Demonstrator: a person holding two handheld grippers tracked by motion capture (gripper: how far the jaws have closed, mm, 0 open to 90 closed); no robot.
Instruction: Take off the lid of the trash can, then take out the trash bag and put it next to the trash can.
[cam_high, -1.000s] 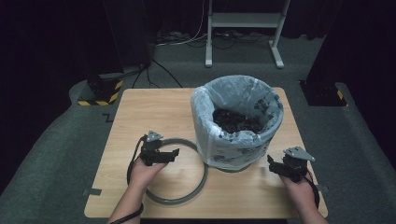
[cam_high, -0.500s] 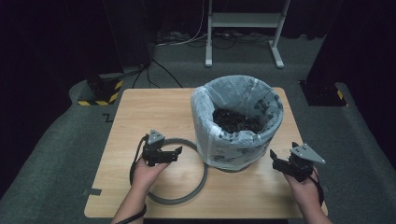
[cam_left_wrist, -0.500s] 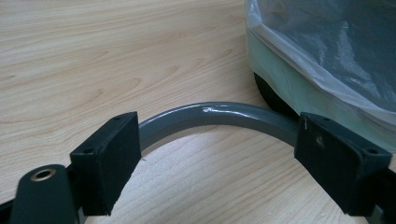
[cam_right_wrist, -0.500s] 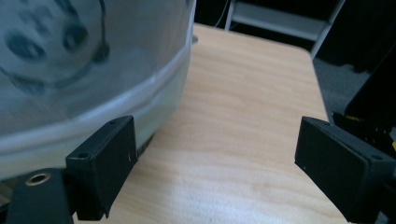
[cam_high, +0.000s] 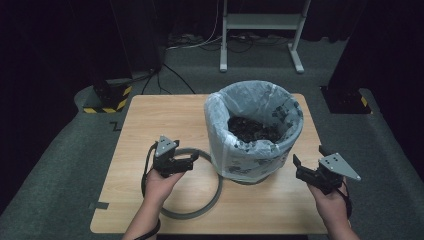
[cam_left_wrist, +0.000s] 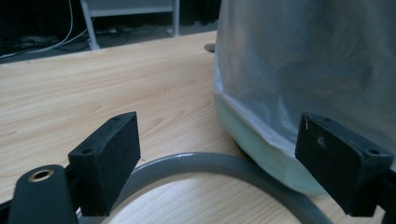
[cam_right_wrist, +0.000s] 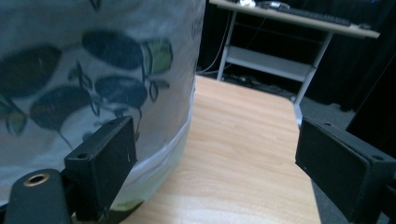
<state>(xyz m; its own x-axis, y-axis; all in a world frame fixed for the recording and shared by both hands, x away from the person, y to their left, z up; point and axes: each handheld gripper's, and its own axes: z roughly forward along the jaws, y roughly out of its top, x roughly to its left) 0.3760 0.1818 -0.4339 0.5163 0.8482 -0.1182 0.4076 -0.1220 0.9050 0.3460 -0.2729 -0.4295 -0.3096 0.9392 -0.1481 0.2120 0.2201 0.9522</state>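
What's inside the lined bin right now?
In the high view the bin holds a dark, crumbly pile low inside its plastic liner. What the pile is made of can't be told, and anything beneath it or behind the near rim is hidden.

Your left gripper (cam_left_wrist: 217, 172) hangs wide open over the grey ring (cam_left_wrist: 210, 164) beside the lined bin (cam_left_wrist: 303, 79).
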